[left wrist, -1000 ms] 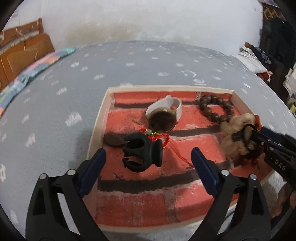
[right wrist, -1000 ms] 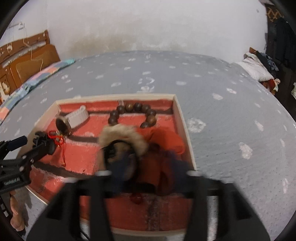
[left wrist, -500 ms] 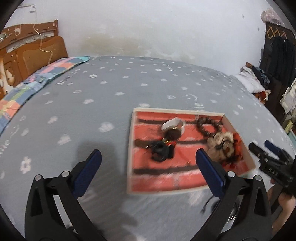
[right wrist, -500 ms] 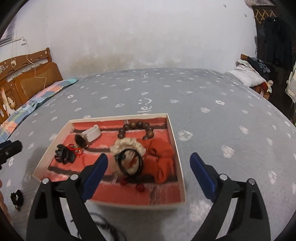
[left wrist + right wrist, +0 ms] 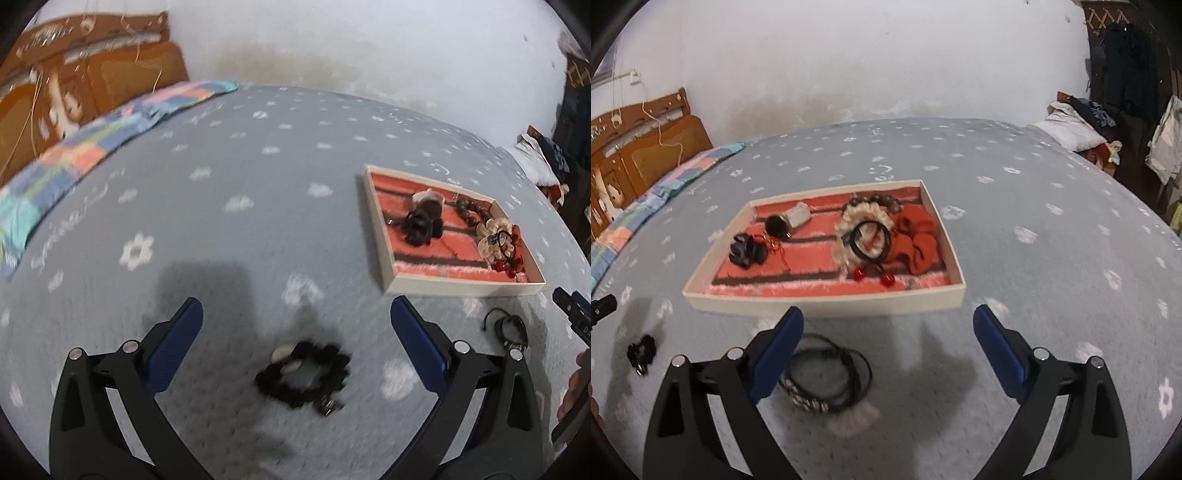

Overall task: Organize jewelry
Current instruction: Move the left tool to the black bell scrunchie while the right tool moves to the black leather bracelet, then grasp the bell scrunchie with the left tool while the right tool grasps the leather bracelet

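Observation:
A cream tray (image 5: pixel 827 298) with a red brick-pattern lining lies on the grey bedspread; it also shows in the left wrist view (image 5: pixel 380 229). In it lie a black claw clip (image 5: pixel 746 251), a watch (image 5: pixel 783 223), wooden beads (image 5: pixel 875 201), a cream scrunchie with black ties (image 5: pixel 864 236) and an orange scrunchie (image 5: pixel 916 236). My left gripper (image 5: pixel 295 350) is open above a black beaded bracelet (image 5: pixel 303 376) on the bedspread. My right gripper (image 5: pixel 888 350) is open above a black cord bracelet (image 5: pixel 823 380) in front of the tray.
A wooden headboard (image 5: pixel 639 155) and a patchwork quilt (image 5: pixel 74 155) lie at the far left. A pillow and hanging clothes (image 5: pixel 1108 110) are at the far right. The black bracelet shows small in the right wrist view (image 5: pixel 641 352).
Both grippers have pulled back from the tray and now hang over the bedspread in front of it. The left one has swung left over the black bracelet. Both are empty.

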### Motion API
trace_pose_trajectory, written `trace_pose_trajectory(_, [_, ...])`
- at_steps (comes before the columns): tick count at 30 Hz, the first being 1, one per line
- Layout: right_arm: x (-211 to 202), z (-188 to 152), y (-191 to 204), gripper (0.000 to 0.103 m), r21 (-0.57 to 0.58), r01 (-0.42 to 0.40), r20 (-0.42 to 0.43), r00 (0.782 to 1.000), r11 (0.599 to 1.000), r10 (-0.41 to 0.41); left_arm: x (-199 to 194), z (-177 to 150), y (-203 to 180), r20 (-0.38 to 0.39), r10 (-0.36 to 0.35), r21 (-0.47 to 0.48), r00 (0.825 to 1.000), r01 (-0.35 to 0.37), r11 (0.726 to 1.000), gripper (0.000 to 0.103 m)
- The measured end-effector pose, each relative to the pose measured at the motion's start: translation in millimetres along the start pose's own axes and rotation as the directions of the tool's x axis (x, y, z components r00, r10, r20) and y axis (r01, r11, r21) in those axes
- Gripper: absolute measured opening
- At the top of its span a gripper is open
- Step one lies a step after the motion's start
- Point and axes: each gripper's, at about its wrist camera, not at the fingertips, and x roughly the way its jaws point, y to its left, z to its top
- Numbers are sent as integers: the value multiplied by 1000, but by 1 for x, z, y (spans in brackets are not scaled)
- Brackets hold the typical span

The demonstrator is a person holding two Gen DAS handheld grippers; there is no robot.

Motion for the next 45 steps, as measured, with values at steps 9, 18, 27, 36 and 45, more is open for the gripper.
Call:
trace_pose_trajectory(9, [29, -24, 16, 87, -106, 73, -115, 990, 992, -85, 33, -39, -5, -77, 20, 42, 997, -17, 999, 97])
trace_pose_trajectory(18, [56, -34, 17, 62, -104, 43, -233, 970, 994, -66, 59, -48, -11, -176, 3, 70, 984, 9, 997, 78])
trace_pose_trajectory(27, [52, -35, 31, 15, -142, -15, -225, 974, 990, -18, 62, -40, -7, -164, -20, 50, 986, 29, 998, 30])
trace_pose_trajectory(36, [39, -27, 26, 9, -102, -43, -163, 986, 994, 26, 56, -32, -14, -129, -40, 55, 991, 47, 997, 19])
trace_pose_trajectory(45, [9, 14, 21, 9, -86, -71, -17, 997, 994, 70, 28, 10, -66, -17, -121, 121, 992, 123, 985, 18])
